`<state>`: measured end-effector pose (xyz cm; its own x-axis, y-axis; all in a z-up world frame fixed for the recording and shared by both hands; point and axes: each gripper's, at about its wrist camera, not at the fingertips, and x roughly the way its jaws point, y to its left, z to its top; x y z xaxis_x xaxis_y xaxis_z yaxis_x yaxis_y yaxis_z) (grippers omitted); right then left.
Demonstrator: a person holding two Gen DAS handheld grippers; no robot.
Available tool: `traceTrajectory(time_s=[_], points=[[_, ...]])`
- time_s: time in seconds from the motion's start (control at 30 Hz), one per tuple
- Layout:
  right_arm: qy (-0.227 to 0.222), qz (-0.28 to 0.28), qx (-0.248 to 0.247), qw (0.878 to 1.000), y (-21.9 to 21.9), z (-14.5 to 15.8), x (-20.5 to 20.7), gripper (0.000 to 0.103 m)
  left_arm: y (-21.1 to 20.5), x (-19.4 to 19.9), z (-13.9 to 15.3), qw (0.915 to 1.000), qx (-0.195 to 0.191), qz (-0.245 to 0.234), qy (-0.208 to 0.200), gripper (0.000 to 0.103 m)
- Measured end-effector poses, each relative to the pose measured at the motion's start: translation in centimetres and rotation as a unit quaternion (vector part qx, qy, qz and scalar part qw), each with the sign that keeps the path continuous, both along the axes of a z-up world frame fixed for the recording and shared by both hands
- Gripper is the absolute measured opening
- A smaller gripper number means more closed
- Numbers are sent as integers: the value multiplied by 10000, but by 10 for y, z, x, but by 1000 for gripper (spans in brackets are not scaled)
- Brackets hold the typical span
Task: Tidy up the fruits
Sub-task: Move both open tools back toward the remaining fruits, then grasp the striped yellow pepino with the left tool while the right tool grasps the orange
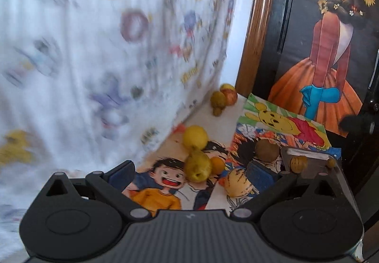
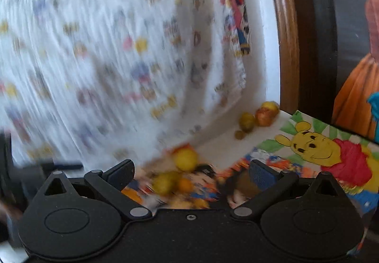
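Note:
In the left wrist view my left gripper (image 1: 190,171) is open and holds nothing. Just beyond its fingers lie a yellow-green pear (image 1: 197,167), a small orange (image 1: 217,164), a lemon (image 1: 195,137), a brown kiwi (image 1: 267,150) and a pale striped melon (image 1: 238,182). A walnut-like fruit (image 1: 299,163) sits on a grey tray (image 1: 315,156) at the right. The right wrist view is blurred; my right gripper (image 2: 191,174) is open and empty over the same pear (image 2: 164,182), orange (image 2: 185,184) and lemon (image 2: 186,160).
Cartoon posters cover the table, one with a yellow bear (image 1: 281,120). A far pile with an apple (image 1: 229,96) and greenish fruits (image 1: 218,99) lies in the corner. A printed white cloth (image 1: 106,49) hangs on the left. A wooden frame (image 1: 255,26) and a dark painted panel (image 1: 331,49) stand behind.

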<state>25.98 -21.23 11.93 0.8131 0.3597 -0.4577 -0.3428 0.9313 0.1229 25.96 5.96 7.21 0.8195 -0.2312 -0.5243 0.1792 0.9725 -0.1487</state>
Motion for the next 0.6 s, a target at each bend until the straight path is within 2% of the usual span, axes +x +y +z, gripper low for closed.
traceTrajectory(time_s=[0.17, 0.33, 0.53, 0.6], points=[[176, 379, -535, 9977, -8, -54, 18, 103, -9, 25, -29, 9992, -336, -146, 172, 103], [223, 764, -1151, 9902, 3, -96, 24, 102, -25, 42, -48, 9977, -452, -373, 348, 103], [187, 972, -1813, 9784, 14, -129, 28, 102, -49, 59, -66, 9953, -472, -595, 603, 103], [198, 1005, -1889, 9766, 15, -135, 30, 98, -55, 64, -71, 9944, -491, -651, 679, 103]])
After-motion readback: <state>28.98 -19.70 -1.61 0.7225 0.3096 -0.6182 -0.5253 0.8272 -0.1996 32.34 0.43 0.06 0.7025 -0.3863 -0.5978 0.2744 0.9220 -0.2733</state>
